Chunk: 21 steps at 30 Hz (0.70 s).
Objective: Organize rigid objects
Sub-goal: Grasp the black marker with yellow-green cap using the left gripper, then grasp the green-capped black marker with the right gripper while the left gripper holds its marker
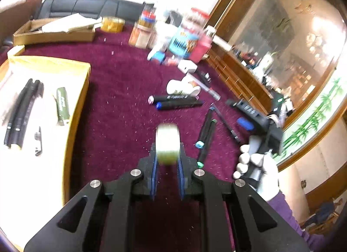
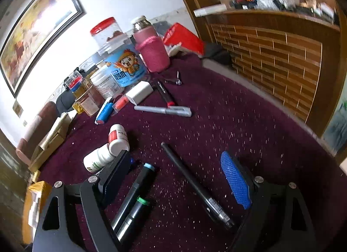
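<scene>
We see a tabletop [image 1: 121, 82] covered in maroon cloth, with a yellow-rimmed box [image 1: 80, 91] at its left side holding black tubes [image 1: 21, 108] and an olive-green cylinder [image 1: 61, 105] whose lettering is too blurred to read. At the far edge stands a blue tub [image 2: 124, 67] printed with a cartoon child and Chinese characters we cannot make out, beside a red-lidded clear jar [image 2: 106, 29] and a bottle in a pink knitted sleeve [image 2: 151, 52]. Two white pill bottles [image 2: 108, 147] lie on their sides, one with a red label, the other with green marks.

Our left claw [image 1: 168, 160] is clamped on a roll of clear tape [image 1: 168, 143], held above the cloth just right of the box. Our right claw [image 2: 180, 178] stands wide open low over the cloth, above two black markers [image 2: 134, 200] with blue and green caps and a slim black pen [image 2: 195, 184], touching none of them. A grey marker [image 2: 162, 109] lies farther off, near a white block [image 2: 138, 91].
</scene>
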Tool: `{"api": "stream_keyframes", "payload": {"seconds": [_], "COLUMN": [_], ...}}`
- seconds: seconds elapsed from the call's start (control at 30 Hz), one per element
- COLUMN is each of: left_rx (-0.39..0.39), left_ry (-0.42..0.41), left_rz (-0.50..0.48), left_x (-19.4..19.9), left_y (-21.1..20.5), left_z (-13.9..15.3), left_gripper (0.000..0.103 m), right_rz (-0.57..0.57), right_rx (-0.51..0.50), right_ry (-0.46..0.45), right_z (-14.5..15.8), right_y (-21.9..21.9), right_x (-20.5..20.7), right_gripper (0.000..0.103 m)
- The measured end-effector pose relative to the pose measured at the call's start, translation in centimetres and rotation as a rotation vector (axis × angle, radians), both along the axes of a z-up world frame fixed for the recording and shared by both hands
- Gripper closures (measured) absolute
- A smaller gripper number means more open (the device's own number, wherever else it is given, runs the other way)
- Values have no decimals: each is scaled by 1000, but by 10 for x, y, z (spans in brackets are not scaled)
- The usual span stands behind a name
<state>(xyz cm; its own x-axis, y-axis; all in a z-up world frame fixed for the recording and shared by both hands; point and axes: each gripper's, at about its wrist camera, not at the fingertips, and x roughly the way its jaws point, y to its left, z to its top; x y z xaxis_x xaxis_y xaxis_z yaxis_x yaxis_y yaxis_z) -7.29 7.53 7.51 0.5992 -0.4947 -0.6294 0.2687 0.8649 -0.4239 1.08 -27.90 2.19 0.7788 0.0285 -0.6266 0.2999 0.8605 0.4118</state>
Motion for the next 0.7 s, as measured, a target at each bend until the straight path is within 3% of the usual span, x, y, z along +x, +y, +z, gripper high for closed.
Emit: {"api": "stream_keyframes", "payload": {"seconds": [0.13,0.33,0.5,0.7], "left_rx": [-30,-98,-144,-167], "left_ry": [-51,-83,-100,-105], "left_rz": [-27,-56,-48,-39], "left_x": [-16,-26,-42,-50], "left_y": [9,26,43,56], "left_z": [12,14,15,16], "left_gripper": [91,91,91,91], "right_rz": [52,182,266,230], "right_rx": [65,7,-37,-27], "right_ry": [10,58,82,199], "right_z": [4,6,16,-2], "right_y": [9,47,71,79], "right_x": [-24,-41,-23,-19], "right_gripper": [22,22,22,25]}}
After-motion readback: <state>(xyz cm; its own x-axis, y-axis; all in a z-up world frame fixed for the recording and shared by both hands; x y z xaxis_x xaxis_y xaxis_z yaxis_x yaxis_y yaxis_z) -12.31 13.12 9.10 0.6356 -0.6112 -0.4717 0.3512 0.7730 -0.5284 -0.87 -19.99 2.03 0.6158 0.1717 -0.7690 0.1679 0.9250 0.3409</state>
